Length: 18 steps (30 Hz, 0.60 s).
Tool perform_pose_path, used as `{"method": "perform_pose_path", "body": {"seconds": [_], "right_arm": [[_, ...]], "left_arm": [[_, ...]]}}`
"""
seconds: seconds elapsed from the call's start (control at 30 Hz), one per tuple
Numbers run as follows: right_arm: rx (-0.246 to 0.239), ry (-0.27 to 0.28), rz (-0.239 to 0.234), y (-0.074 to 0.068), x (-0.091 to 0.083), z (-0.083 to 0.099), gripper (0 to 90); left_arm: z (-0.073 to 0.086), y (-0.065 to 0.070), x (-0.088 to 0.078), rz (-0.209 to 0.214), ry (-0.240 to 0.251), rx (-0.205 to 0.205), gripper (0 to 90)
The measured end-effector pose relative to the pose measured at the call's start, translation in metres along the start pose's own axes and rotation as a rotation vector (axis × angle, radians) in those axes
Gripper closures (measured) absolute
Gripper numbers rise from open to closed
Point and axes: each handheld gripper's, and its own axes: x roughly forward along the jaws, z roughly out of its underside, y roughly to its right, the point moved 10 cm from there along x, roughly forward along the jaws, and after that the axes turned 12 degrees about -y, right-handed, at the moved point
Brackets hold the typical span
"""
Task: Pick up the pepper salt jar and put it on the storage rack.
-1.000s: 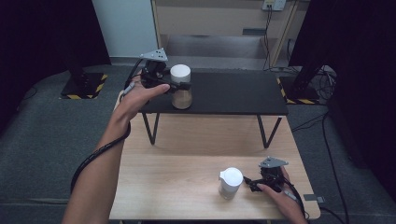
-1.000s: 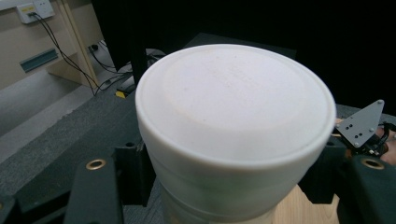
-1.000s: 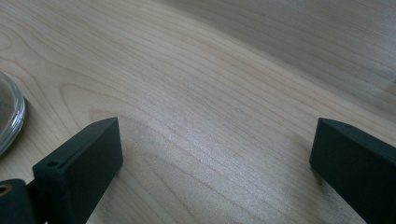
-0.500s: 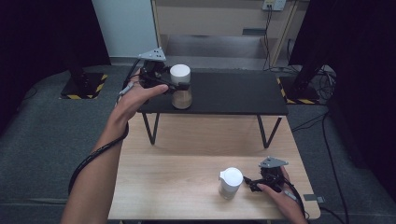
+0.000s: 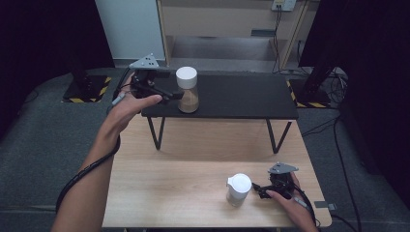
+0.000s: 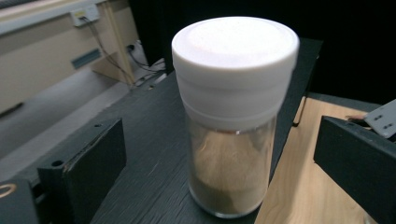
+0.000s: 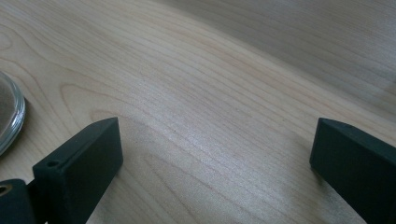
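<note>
We are backing the left gripper (image 5: 177, 94) off the spice jar (image 5: 186, 90), standing upper centre on the black shelf (image 5: 241, 96); best to be pulling straight back, jaws wide, not clipping its white cap. Since the earlier frame the jaws have just been opening, jar between them untouched. Lower right, the right gripper (image 5: 257, 189) is resting wide open beside the second jar (image 5: 239, 189).

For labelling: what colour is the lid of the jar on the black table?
White lid, clearest in the left gripper view.
</note>
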Motion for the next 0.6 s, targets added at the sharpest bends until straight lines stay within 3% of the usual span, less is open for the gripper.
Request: {"method": "perform_pose_path", "body": {"seconds": [0.1, 0.3, 0.6], "right_arm": [[0.000, 0.000, 0.000, 0.000, 0.000, 0.000, 3.2], [-0.002, 0.000, 0.000, 0.000, 0.000, 0.000, 3.2], [0.002, 0.000, 0.002, 0.000, 0.000, 0.000, 3.3]], "left_arm": [[0.004, 0.009, -0.010, -0.025, 0.019, 0.006, 1.2], [0.011, 0.029, -0.023, -0.077, -0.002, 0.028, 1.1], [0.029, 0.064, -0.020, -0.108, -0.037, 0.056, 0.8]]}}
